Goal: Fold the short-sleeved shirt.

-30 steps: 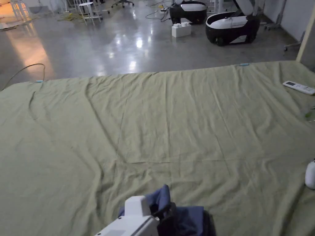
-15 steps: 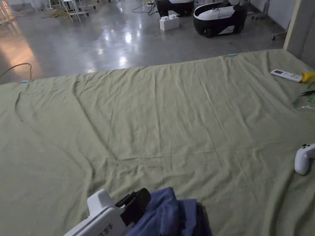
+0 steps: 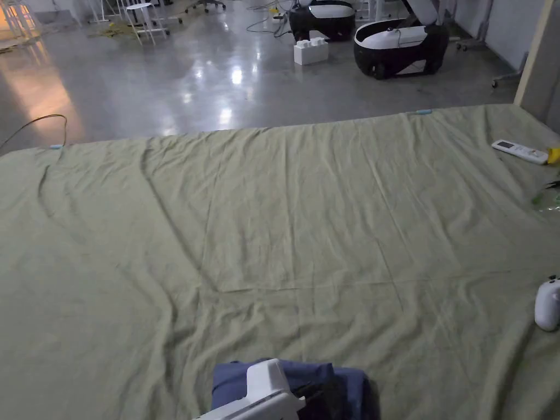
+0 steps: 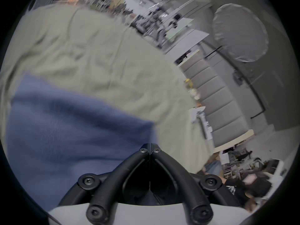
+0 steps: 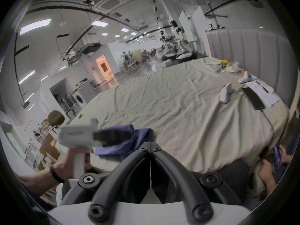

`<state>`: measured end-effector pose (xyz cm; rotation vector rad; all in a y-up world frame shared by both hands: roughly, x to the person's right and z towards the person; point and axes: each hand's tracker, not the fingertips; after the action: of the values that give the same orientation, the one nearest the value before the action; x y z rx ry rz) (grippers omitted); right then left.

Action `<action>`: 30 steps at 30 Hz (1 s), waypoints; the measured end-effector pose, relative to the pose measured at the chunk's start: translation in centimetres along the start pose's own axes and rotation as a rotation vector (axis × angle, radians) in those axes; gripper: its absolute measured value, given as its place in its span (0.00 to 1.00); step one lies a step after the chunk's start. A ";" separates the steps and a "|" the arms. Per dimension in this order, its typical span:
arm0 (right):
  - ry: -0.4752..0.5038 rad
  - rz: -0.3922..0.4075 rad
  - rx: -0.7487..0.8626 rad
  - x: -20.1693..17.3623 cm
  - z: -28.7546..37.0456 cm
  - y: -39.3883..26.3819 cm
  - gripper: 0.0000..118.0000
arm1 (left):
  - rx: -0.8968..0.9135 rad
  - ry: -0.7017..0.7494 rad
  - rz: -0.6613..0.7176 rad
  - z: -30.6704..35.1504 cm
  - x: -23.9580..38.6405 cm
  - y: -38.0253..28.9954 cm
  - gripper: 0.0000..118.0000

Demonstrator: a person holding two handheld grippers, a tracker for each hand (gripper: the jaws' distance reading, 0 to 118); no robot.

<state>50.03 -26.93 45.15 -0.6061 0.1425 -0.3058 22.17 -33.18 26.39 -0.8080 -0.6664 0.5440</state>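
Since half a second ago the left tongs (image 3: 314, 395) have drawn back toward the near edge, and the blue shirt (image 3: 344, 383) that bulged up beside them now lies lower and flatter. In their own view the left tongs (image 4: 150, 148) are pressed together at the tips, with the shirt (image 4: 68, 131) just beyond and to the side; whether any cloth is caught between them I cannot tell. The right tongs (image 5: 150, 145) are likewise pressed together and hold nothing, hanging off the near edge of the bed, with the shirt (image 5: 123, 140) and the left tongs (image 5: 113, 136) ahead of them.

The shirt sits bunched at the near edge of the bed (image 3: 273, 229), which is covered by a wrinkled green sheet. Well apart on the right lie a white controller (image 3: 548, 303) and a white remote (image 3: 519, 151). Past the far edge is a glossy grey floor (image 3: 219, 76) with two black-and-white machines (image 3: 402, 49) and a white block (image 3: 310, 53).
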 end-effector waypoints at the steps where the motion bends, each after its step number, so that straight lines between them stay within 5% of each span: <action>1: 0.012 0.037 -0.026 -0.6 -1.5 0.1 0.00 | 0.024 -0.032 -0.021 1.5 0.5 0.6 0.00; 5: 0.101 0.153 -0.133 -3.7 -8.9 1.4 0.00 | 0.110 0.075 -0.145 8.9 1.2 2.1 0.00; 8: 0.164 0.170 -0.174 -5.7 -14.0 2.3 0.00 | 0.139 0.124 -0.079 12.8 -0.6 2.4 0.00; 11: 0.073 0.293 -0.284 -6.6 -19.0 2.7 0.00 | 0.140 0.192 -0.057 14.7 -2.8 2.2 0.00; 13: -0.050 0.403 -0.466 -5.8 -22.2 1.3 0.00 | 0.135 0.250 -0.034 15.3 -4.1 1.8 0.09; 15: -0.086 0.457 -0.475 -4.8 -23.2 -0.4 0.00 | 0.117 0.242 -0.006 15.3 -5.5 1.8 0.13; 17: -0.079 0.526 -0.439 -5.7 -22.1 0.1 0.00 | 0.090 0.217 0.034 14.7 -6.7 1.9 0.46; 18: -0.115 0.548 -0.461 -6.1 -22.1 -0.1 0.00 | 0.082 0.209 0.052 13.8 -7.4 2.1 0.72; 19: -0.115 0.568 -0.461 -6.4 -22.3 -0.3 0.00 | 0.070 0.206 0.061 13.0 -8.0 2.3 0.86; 20: -0.115 0.579 -0.457 -6.4 -22.7 -0.6 0.00 | 0.047 0.194 0.076 12.0 -8.7 2.6 0.90; 25: -0.104 0.542 -0.446 -6.0 -22.2 -0.4 0.00 | -0.058 -0.001 0.165 6.6 -11.6 4.1 0.89; 27: -0.092 0.498 -0.444 -5.5 -22.2 -0.2 0.00 | -0.127 0.062 0.133 4.5 -12.1 4.4 0.83; 29: -0.086 0.476 -0.447 -5.3 -22.2 -0.1 0.00 | -0.190 0.134 0.087 2.9 -12.3 4.3 0.62; 30: -0.083 0.469 -0.449 -5.2 -22.3 0.0 0.00 | -0.213 0.146 0.072 2.5 -12.6 4.2 0.37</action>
<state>40.22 -37.23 27.22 -1.0035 0.2709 0.2149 11.18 -37.94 20.16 -1.0643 -0.5685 0.4788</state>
